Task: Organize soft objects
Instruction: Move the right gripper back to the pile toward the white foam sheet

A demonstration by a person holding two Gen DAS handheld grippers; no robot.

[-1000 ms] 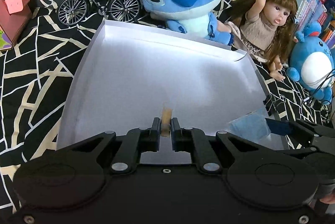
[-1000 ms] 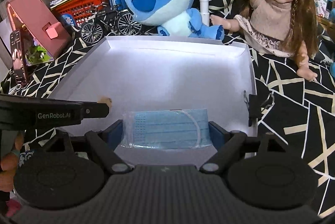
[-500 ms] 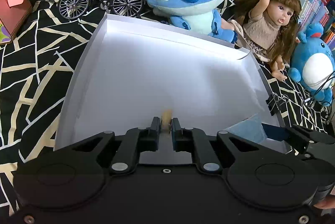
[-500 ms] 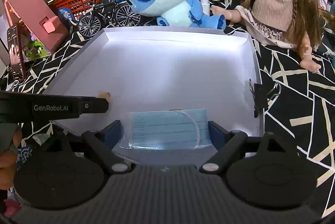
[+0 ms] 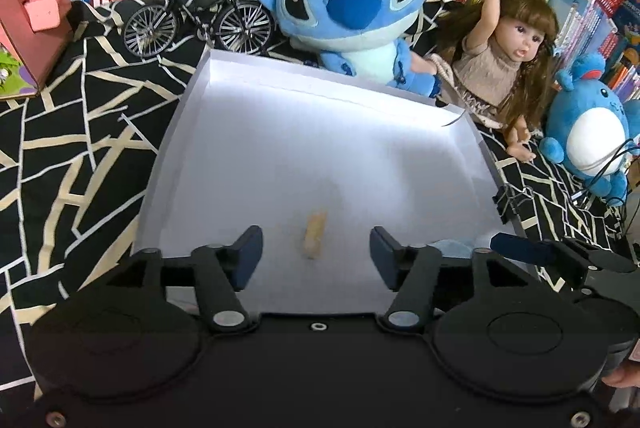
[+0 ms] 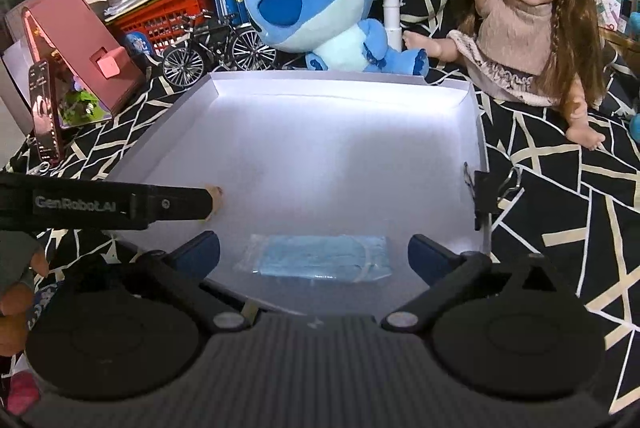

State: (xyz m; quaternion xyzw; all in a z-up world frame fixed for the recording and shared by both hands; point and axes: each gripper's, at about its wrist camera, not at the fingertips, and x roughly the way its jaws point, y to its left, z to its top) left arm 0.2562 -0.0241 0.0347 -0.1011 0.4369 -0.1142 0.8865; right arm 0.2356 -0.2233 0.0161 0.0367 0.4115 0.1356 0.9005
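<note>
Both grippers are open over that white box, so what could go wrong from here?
The small tan piece lies loose between the open left gripper fingers; a careless pull-back might drag it. The bagged blue face mask sits near the white box's front edge, so the right gripper could nudge it out.

Left gripper (image 5: 316, 252): matte black body, two round domed caps, angled black link arms on silver pivot pins, dark blue pads (image 5: 248, 256). Small silver screws along the near edge, one at centre. Right gripper (image 6: 314, 252): same build, but ribbed grey centre panel. Side of the left gripper's finger carries white "GenRobot.AI" lettering plus a small screw. Bare fingertips (image 6: 20, 292) at near left, grey sleeve edge above them.
</note>
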